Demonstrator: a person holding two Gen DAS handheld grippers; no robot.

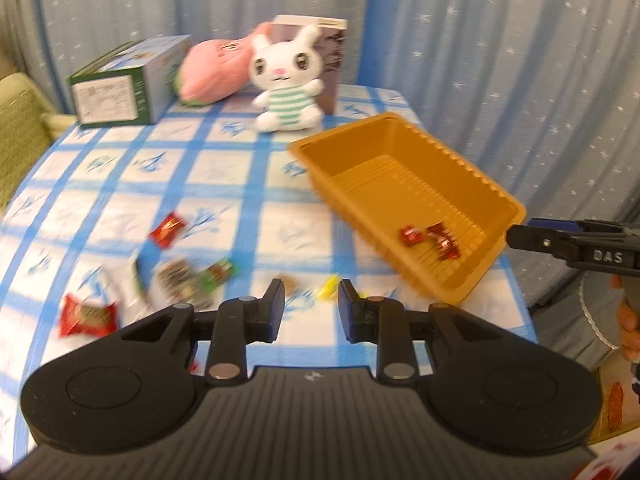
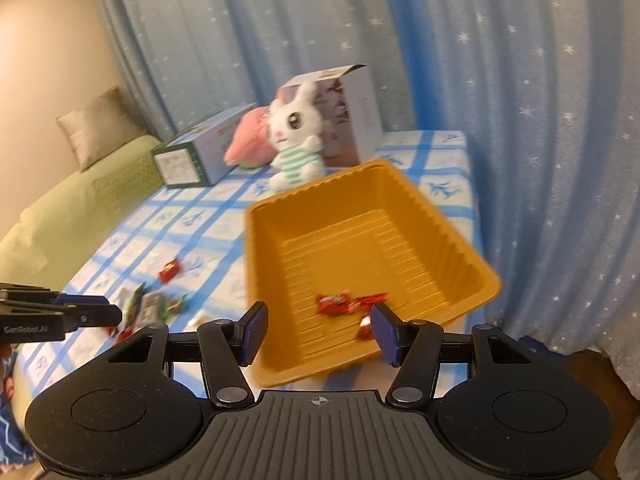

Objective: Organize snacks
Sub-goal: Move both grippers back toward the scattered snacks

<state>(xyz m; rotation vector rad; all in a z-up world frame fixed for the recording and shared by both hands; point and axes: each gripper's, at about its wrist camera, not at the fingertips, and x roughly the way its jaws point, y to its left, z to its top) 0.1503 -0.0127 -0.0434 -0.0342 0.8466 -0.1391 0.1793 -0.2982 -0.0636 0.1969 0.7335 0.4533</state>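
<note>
Right tongs [image 2: 318,334] parted, empty, angled over tray [image 2: 452,236] | left tongs [image 1: 311,304] narrow, empty

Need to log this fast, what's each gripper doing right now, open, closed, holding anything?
Left gripper: open, nothing held.
Right gripper: open and empty, above the orange tray.

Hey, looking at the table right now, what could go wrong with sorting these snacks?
1. The orange tray sits close to the table's corner; a nudge might tip it off.
2. The loose snacks lie bunched together, so the left gripper could pinch two.
3. The yellow candy looks small and may slip.
</note>
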